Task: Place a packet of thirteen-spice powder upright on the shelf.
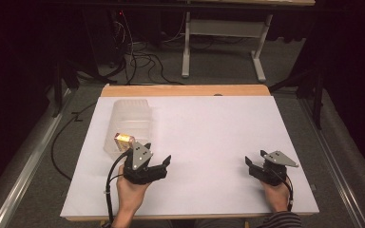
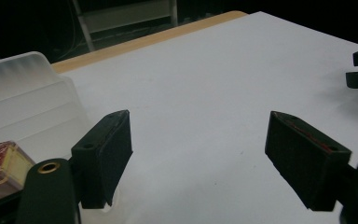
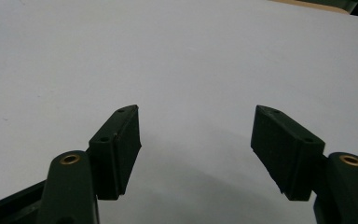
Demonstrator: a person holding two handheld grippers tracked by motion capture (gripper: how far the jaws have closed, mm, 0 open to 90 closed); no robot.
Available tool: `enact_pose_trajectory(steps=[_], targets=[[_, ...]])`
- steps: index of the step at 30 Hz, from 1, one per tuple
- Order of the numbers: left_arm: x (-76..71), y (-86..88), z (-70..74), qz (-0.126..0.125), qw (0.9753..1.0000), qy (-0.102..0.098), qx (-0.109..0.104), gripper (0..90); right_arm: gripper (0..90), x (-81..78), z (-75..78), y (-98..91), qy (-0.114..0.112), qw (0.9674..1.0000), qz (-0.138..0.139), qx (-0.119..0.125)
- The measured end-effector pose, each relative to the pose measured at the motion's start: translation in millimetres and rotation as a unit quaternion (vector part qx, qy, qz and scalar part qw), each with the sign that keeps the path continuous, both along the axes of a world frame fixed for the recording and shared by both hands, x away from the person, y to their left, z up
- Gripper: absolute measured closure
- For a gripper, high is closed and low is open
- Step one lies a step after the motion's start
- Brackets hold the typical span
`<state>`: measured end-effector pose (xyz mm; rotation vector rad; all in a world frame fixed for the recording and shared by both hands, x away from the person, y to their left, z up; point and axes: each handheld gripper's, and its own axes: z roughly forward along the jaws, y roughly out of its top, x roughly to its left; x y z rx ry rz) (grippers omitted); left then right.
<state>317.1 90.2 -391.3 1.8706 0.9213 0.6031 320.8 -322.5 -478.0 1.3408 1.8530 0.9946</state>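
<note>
One small box (image 1: 123,139), yellowish with red on it, sits at the near end of a clear plastic bin (image 1: 128,124) at the left of the table (image 1: 209,142). From above it seems to lie inside the bin by its near wall, though the clear plastic and the glare make that hard to confirm. Nothing else can be made out in the bin, whose far part looks empty.

Both claws are empty. The left gripper (image 1: 158,164) lies low on the table just beside the bin's near end, its jaws apart with only bare white surface between them; in the left gripper view the box (image 2: 2,165) shows off to the side of one jaw, untouched. The right gripper (image 1: 253,167) rests well apart at the table's right, jaws also spread over bare table, as the right gripper view shows (image 3: 196,140).

Judging from this, the work with the box is at a pause: either it has just been placed, or picking it up is yet to come
</note>
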Motion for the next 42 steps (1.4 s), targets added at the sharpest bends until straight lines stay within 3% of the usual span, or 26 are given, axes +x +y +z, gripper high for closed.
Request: enact_pose_trajectory(steps=[22,42], targets=[[3.2,-16.5,-7.8,-0.019,0.9998,0.008,0.001,23.7,33.5,-0.2,0.0,0.5,0.002,1.0,-0.001,0.0],[7.8,-29.4,-20.4,-0.041,0.9986,0.033,-0.007,24.7,33.5,0.1,0.0,0.5,0.002,1.0,0.001,-0.003]])
